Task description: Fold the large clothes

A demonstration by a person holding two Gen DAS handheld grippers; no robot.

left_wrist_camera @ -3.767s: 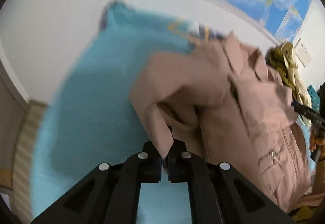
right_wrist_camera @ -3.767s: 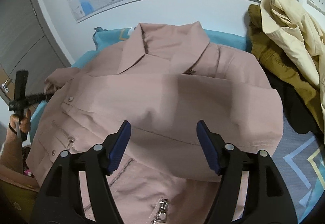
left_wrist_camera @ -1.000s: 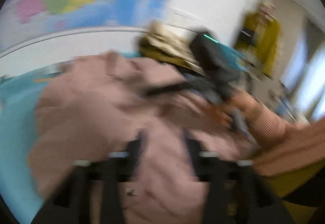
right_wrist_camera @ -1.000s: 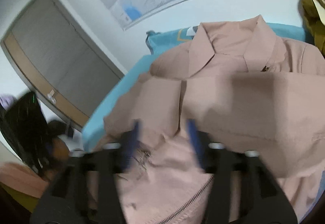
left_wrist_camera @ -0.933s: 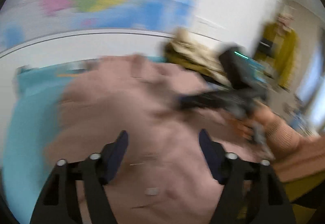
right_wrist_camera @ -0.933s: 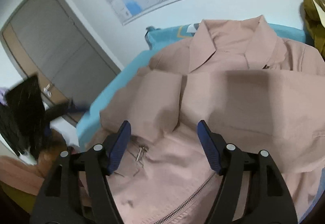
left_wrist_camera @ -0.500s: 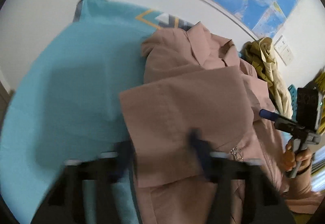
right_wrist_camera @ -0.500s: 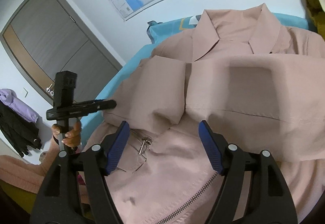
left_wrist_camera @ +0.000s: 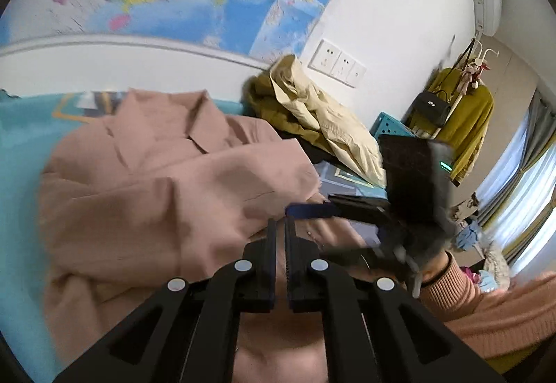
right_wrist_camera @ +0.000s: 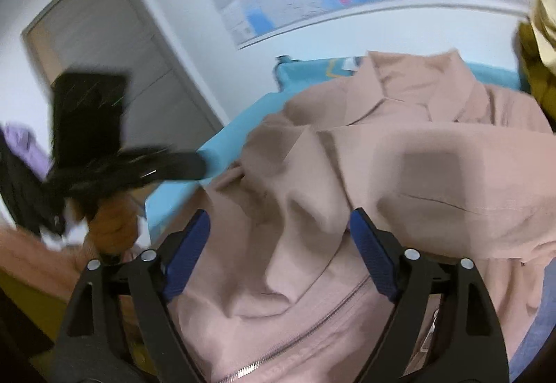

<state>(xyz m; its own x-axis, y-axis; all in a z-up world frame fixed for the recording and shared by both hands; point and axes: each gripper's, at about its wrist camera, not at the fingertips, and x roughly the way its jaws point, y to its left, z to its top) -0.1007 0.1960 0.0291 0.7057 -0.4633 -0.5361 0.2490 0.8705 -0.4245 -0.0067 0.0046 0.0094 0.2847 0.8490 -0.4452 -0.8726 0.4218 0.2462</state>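
Pink jacket [right_wrist_camera: 399, 174] lies beneath the right gripper's [right_wrist_camera: 278, 254] opening fingers [right_wrist_camera: 373, 265]

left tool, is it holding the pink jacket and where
Cannot be told. The left tool is shut over the pink jacket, but no cloth shows between its pads. The right tool is opening, its pads clear of the jacket.

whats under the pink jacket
The pink jacket lies on a blue bedsheet, which shows along the jacket's left side and beyond its collar. A patterned grey-blue patch shows past its right edge. Whatever lies directly beneath the jacket is covered.
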